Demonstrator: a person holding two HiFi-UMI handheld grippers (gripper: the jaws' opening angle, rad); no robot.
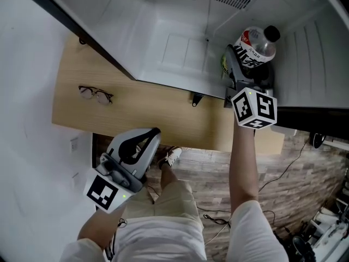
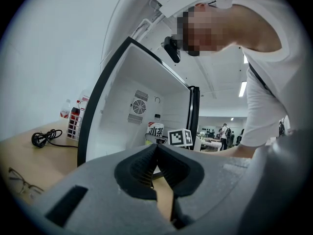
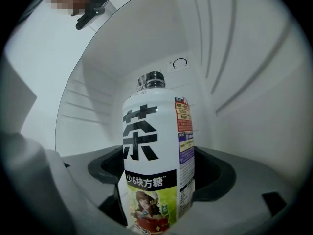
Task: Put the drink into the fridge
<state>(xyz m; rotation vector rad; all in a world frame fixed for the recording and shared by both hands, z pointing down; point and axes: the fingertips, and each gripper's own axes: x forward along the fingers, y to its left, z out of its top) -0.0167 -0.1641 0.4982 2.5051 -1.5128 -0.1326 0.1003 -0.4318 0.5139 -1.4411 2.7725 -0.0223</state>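
A drink bottle (image 1: 255, 47) with a black cap and a white label stands upright inside the open white fridge (image 1: 174, 48), at its right side. My right gripper (image 1: 246, 65) is shut on the bottle low on its body. In the right gripper view the bottle (image 3: 155, 151) fills the gap between the jaws of the right gripper (image 3: 157, 182), with white fridge walls behind. Whether it rests on the fridge floor is hidden. My left gripper (image 1: 148, 141) hangs shut and empty below the table's front edge. In its own view the left gripper (image 2: 157, 166) has its jaws pressed together.
A wooden table (image 1: 152, 113) carries the fridge and a pair of glasses (image 1: 96, 94). The left gripper view also shows a coiled black cable (image 2: 43, 138) and a basket of bottles (image 2: 75, 120) on the table. Cables lie on the wood floor (image 1: 212, 217).
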